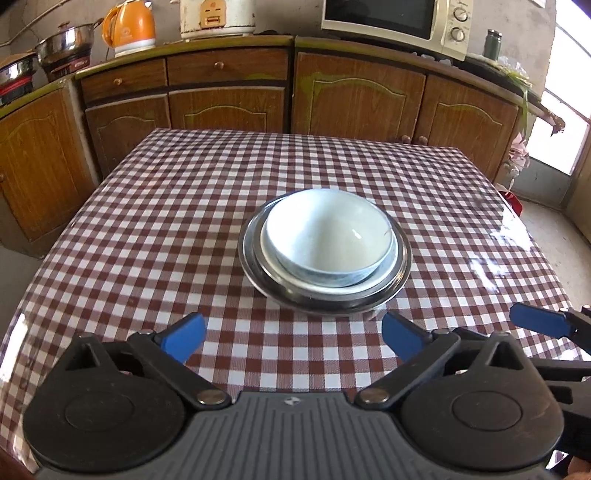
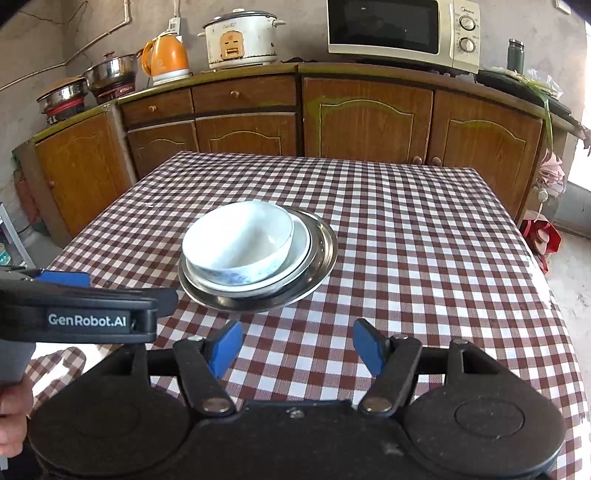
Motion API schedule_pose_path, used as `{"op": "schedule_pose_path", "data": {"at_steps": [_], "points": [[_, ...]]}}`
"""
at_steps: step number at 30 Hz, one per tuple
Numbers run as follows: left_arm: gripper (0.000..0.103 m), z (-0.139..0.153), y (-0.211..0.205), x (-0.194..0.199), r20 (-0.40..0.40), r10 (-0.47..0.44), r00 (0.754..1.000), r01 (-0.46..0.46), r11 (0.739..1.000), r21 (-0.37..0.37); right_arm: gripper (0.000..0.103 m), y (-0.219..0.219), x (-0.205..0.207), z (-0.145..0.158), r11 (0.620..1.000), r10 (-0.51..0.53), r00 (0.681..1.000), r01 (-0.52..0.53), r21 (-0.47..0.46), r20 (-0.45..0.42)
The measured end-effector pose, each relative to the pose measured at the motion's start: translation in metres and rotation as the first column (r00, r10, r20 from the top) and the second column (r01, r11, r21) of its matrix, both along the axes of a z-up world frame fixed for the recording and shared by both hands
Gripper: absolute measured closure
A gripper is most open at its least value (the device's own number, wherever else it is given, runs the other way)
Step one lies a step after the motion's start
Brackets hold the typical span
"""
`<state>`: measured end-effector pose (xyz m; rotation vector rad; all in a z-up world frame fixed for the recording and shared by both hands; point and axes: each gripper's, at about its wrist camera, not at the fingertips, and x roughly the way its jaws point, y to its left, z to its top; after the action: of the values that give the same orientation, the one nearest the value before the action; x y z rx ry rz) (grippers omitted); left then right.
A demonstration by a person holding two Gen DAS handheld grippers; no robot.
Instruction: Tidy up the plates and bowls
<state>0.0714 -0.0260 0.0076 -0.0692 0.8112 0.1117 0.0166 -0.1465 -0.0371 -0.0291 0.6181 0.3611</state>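
White bowl [image 1: 327, 236] nested in white plate [image 1: 392, 263], both stacked in steel plate [image 1: 404, 258]; stack mid-table on checked tablecloth [image 1: 147, 229]. Left gripper [image 1: 293, 338] just short of stack, jaws spread wide, nothing between. Right gripper [image 2: 297, 349] near side of stack, a little to its right, jaws apart and empty. Beyond stack: wooden cabinets [image 2: 365, 118], microwave [image 2: 402, 31], rice cooker [image 2: 240, 38], orange kettle [image 2: 166, 59].

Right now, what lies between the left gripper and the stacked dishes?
Nothing: in the left wrist view only bare checked tablecloth separates the open left gripper from the metal plate carrying the white bowl.
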Motion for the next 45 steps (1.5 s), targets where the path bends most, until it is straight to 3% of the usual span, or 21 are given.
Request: {"op": "schedule_pose_path", "data": {"at_steps": [16,29,45], "points": [[0.0,-0.0047,0.0004,0.0001,-0.013,0.012,1.0,-0.012,1.0,0.008,0.024,0.002,0.0011,-0.0067,1.0,0.016,1.0,-0.016,-0.006,-0.015],[0.0,0.0011,-0.0038,-0.0048,0.043,-0.016,0.999,0.014,0.998,0.059,0.023,0.0013,0.0021,-0.0063,1.0,0.022,1.0,-0.022,0.002,-0.015],[0.0,0.0003,-0.0049,-0.0038,0.048,-0.036,0.998,0.033,0.998,0.06,0.023,0.002,0.0043,-0.0089,1.0,0.026,0.999,-0.026,0.002,-0.022]]}}
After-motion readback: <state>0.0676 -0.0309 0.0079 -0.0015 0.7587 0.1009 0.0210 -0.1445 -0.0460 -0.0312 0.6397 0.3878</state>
